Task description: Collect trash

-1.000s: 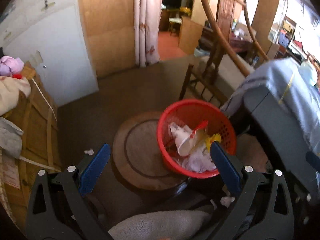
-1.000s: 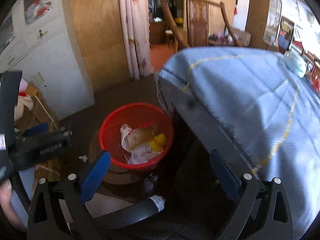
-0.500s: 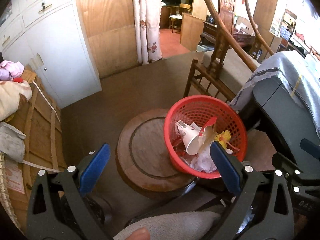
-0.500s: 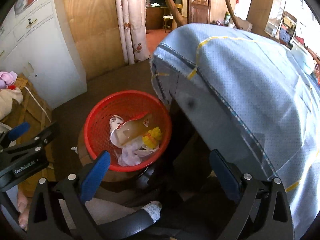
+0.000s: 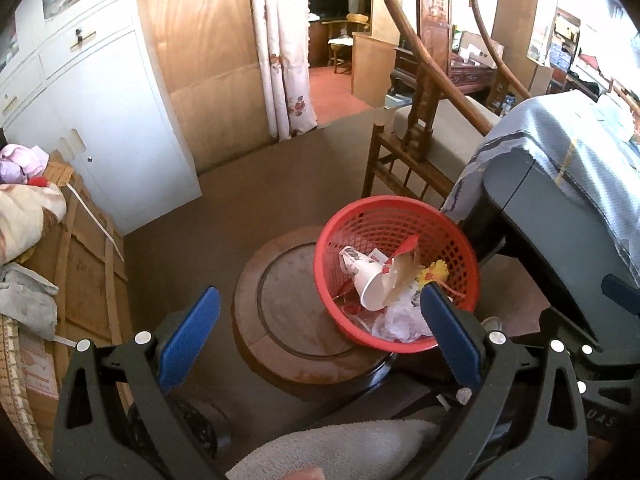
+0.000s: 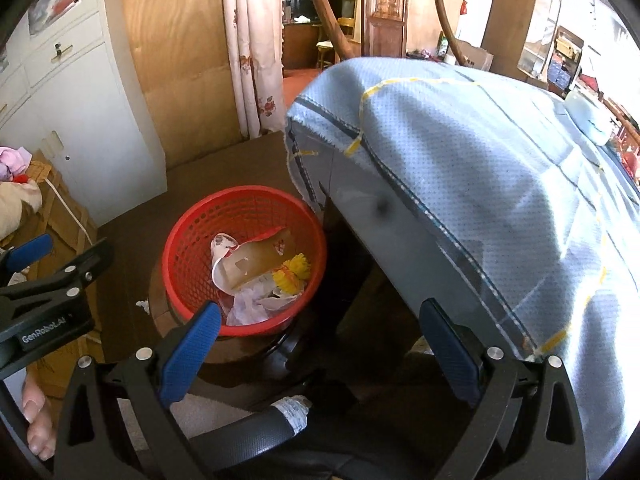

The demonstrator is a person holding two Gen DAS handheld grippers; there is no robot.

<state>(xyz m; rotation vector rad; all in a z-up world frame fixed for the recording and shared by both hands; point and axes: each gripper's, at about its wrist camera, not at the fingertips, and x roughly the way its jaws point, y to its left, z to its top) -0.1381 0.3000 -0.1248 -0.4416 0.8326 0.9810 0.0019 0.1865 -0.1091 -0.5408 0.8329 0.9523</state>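
Both left gripper point(image 5: 316, 332) and right gripper point(image 6: 320, 340) spread, empty; red basket point(image 5: 404, 212) on round stool's point(image 5: 292, 280) right edge; right view alone shows blue tablecloth point(image 6: 480, 140).

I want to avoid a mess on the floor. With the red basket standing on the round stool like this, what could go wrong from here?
1. The basket sits off-centre, at the edge of the stool; a knock could tip it off.
2. The paper cup and torn carton lie loose on top and could spill out if it tilts.
3. A white scrap lies on the floor beside the stool, easy to overlook.
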